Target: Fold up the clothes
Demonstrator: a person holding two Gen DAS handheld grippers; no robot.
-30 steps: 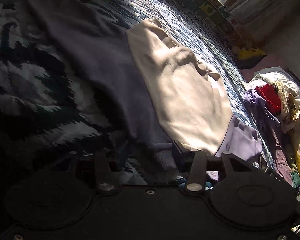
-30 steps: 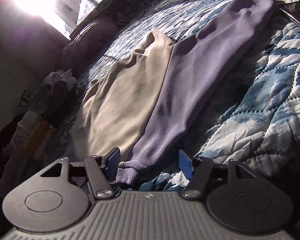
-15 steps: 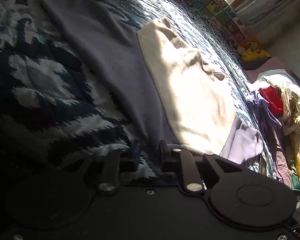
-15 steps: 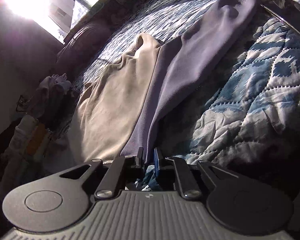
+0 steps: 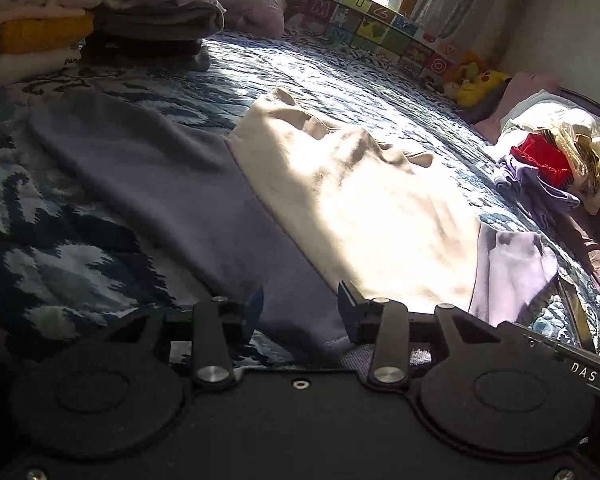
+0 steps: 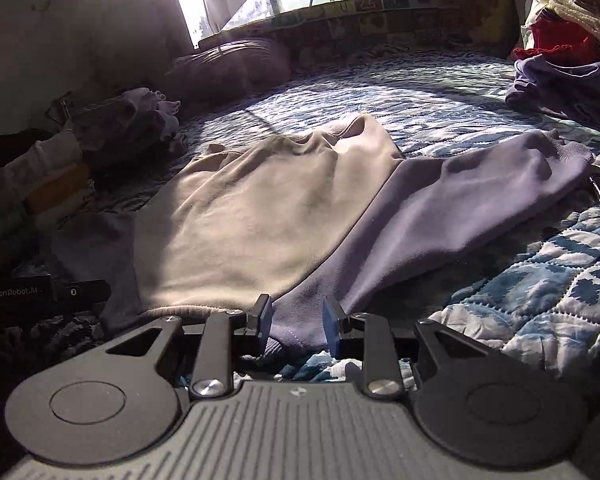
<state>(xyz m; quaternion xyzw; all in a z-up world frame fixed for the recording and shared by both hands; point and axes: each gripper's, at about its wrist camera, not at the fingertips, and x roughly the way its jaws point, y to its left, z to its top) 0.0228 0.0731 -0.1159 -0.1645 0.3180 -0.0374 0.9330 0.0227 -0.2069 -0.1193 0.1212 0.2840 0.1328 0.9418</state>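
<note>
Where both pinched before, left gripper (image 5: 300, 306) and right gripper (image 6: 296, 318) jaws now wide, sweatshirt (image 6: 300, 216) freed

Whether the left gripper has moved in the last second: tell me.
Yes. The left gripper has pulled back or tilted up: the folded stack, out of frame before, now shows top left. Jaws now open.

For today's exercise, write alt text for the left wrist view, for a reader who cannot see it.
The open left gripper straddles the hem of a cream and purple sweatshirt spread flat on a blue patterned quilt. Folded clothes are stacked at the far left, and an unfolded pile sits at the right.
</note>
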